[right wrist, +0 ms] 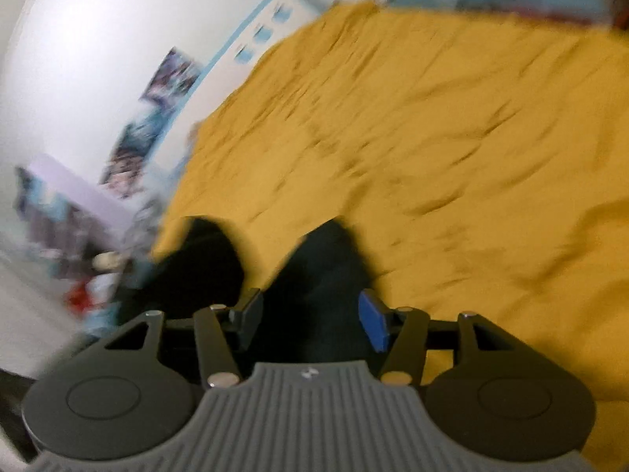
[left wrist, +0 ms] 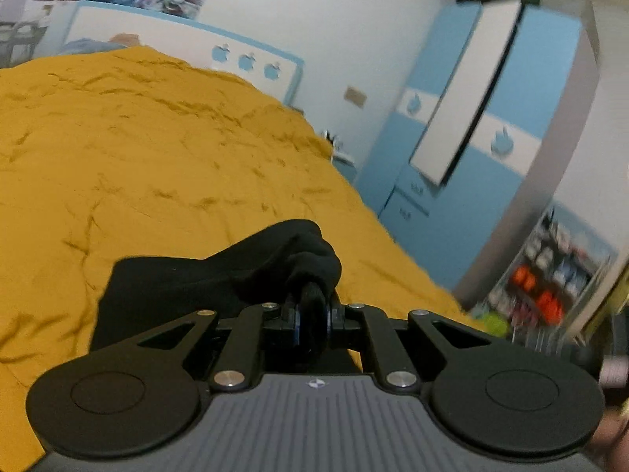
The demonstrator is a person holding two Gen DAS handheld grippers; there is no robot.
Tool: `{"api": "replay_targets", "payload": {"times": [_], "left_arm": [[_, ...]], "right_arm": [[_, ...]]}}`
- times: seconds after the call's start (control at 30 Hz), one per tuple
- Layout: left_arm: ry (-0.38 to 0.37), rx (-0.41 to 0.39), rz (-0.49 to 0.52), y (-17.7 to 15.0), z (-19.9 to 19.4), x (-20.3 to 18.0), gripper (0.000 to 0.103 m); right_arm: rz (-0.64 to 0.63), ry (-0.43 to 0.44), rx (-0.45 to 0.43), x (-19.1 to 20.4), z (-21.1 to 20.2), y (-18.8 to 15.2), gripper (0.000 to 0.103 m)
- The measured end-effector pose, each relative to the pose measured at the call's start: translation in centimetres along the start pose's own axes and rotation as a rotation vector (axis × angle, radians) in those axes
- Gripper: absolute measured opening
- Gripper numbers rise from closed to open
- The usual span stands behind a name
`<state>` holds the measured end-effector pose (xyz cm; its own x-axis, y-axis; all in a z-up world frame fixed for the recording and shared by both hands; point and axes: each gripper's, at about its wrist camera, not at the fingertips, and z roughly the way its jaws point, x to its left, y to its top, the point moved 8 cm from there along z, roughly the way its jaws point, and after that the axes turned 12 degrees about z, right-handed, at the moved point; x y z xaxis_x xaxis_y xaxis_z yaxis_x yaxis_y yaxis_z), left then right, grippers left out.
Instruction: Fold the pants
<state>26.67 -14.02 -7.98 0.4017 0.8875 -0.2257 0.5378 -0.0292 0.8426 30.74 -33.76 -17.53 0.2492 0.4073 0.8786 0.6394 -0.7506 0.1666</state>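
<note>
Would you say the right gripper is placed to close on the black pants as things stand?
Probably yes: the right gripper stands open with the black pants directly between its fingers and nothing blocking. The left gripper already pinches a bunch of the pants.

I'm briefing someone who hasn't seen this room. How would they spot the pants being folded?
Find the bed covered by a wrinkled mustard-yellow blanket, which fills most of both views. The pants lie on its near side, with one bunched fold pinched in the left gripper. They are the only black cloth on the yellow bedding.
</note>
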Motion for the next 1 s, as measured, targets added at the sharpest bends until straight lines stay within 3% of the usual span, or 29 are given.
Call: {"api": "replay_targets", "payload": {"times": [0.1,0.13,0.23,0.37,0.5,0.57,0.6,0.67,0.77,0.83,1.0], "left_arm": [[0.016,0.03,0.078,-1.8,0.3,-1.6,0.011],[0.021,0.034,0.103,-2.2,0.1,-1.8,0.011],[0.041,0.043,0.19,-2.6,0.2,-3.1,0.011],[0.064,0.051,0.333,-3.4,-0.2,-5.0,0.011],[0.073,0.041,0.457,-4.0,-0.2,-6.8,0.011],[0.074,0.043,0.477,-4.2,0.0,-7.3,0.011],[0.077,0.043,0.484,-4.2,0.1,-7.6,0.011],[0.082,0.026,0.509,-3.9,-0.1,-8.4,0.011],[0.091,-0.02,0.56,-2.6,-0.5,-10.2,0.011],[0.071,-0.006,0.553,-2.3,0.1,-11.3,0.014],[-0.02,0.224,0.518,-6.1,4.6,-12.5,0.034]], "right_arm": [[0.089,0.049,0.083,1.2,2.2,0.9,0.059],[0.105,0.038,0.111,1.5,3.1,1.0,0.063],[0.091,0.002,0.163,3.0,5.5,0.9,0.063],[0.061,-0.085,0.183,4.1,7.9,1.4,0.063],[0.027,-0.24,0.299,2.8,10.2,1.0,0.063],[-0.002,-0.263,0.321,2.3,10.5,1.0,0.041],[-0.025,-0.246,0.318,2.6,10.4,1.2,0.02],[-0.087,-0.175,0.294,3.9,9.5,1.8,0.012],[-0.134,-0.085,0.262,5.4,7.3,3.3,0.012],[-0.152,-0.074,0.254,5.2,6.6,4.1,0.012],[-0.26,-0.191,0.292,0.9,8.8,4.7,0.013]]}}
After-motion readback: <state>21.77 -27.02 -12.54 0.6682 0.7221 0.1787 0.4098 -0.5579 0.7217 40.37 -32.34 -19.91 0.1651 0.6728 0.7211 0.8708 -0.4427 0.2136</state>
